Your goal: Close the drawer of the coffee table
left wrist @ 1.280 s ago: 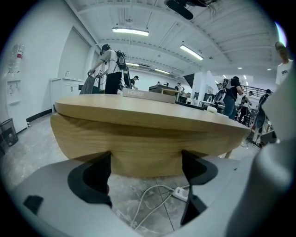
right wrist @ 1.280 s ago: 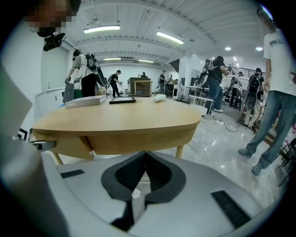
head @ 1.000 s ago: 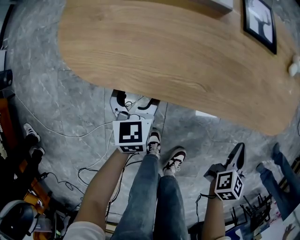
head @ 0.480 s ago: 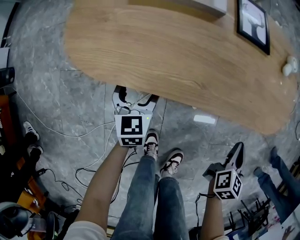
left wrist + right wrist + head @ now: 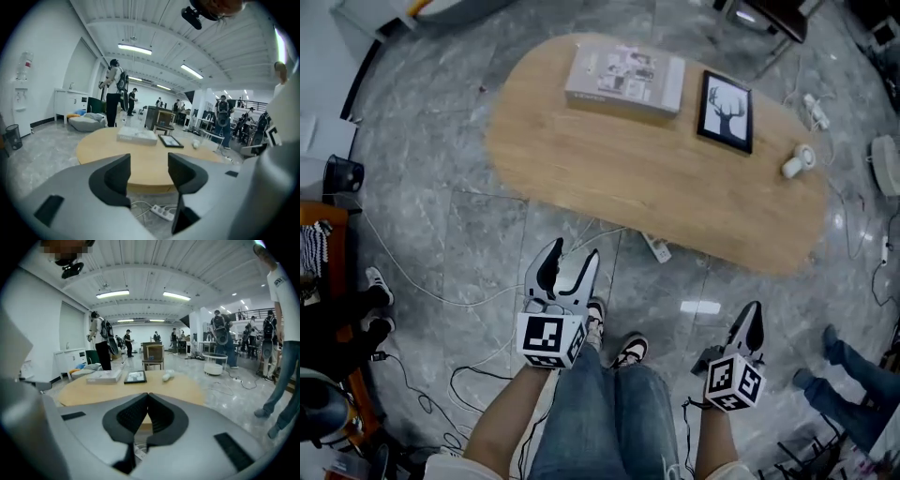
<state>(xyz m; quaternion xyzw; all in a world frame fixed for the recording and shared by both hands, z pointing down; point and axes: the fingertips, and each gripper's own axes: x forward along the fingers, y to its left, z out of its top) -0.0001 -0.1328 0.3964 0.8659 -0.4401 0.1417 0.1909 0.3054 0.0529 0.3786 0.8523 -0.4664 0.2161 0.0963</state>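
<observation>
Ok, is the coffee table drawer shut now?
Seems shut: nothing juts past the edge of the coffee table in the head view, and its near side looks flush in the left gripper view. No drawer front shows.

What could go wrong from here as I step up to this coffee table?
The power strip and loose cables lie on the floor between your shoes and the coffee table: a likely trip. No drawer shows from here, so a blind push could shake the framed picture and the small white object on top.

Head overhead; gripper views roughly toward table (image 5: 609,159)
</observation>
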